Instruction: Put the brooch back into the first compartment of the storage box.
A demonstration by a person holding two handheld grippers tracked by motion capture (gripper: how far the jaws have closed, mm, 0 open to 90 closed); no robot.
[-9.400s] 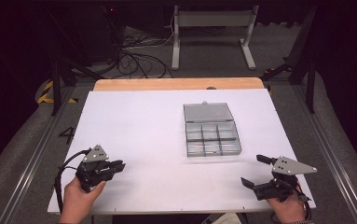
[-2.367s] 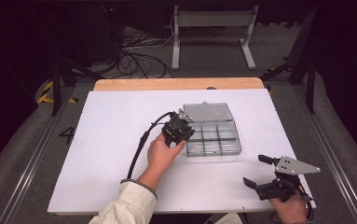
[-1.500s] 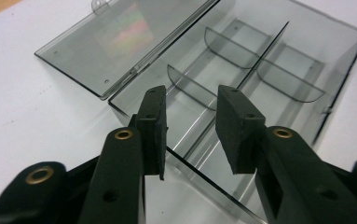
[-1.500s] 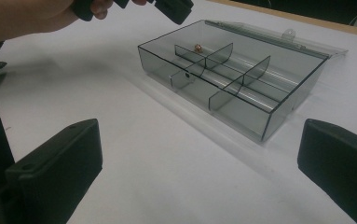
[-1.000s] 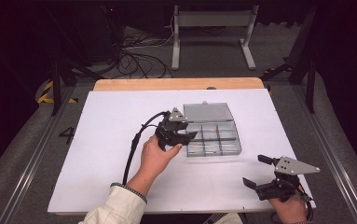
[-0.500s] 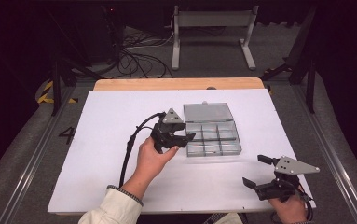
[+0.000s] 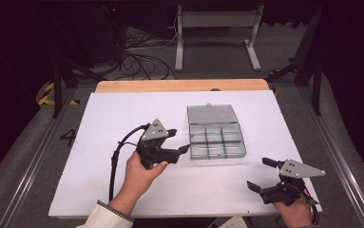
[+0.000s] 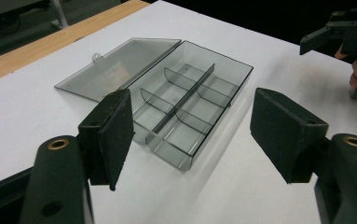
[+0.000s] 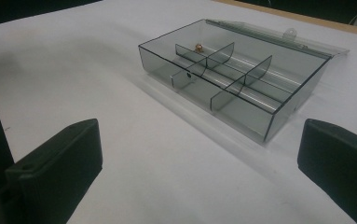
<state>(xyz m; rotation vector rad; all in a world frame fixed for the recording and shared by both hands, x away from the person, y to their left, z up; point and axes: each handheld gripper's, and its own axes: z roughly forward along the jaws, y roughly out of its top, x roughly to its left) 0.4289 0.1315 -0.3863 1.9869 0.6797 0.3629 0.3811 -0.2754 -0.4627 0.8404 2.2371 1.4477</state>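
**A:** where's the compartment box (image 7: 216, 137) sitting?

**B:** middle of the white worktop (image 7: 122, 114), lid flipped flat behind it. left gripper (image 7: 178, 141) is just beside its left edge, jaws just been opening, nothing between them. right gripper (image 7: 256, 175) is near the front edge, jaws spread wide, empty too.

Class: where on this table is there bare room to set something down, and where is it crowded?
Bare white table runs left of the open box, and between the box and the right gripper. It is crowded at the box's left edge, beside the left gripper.
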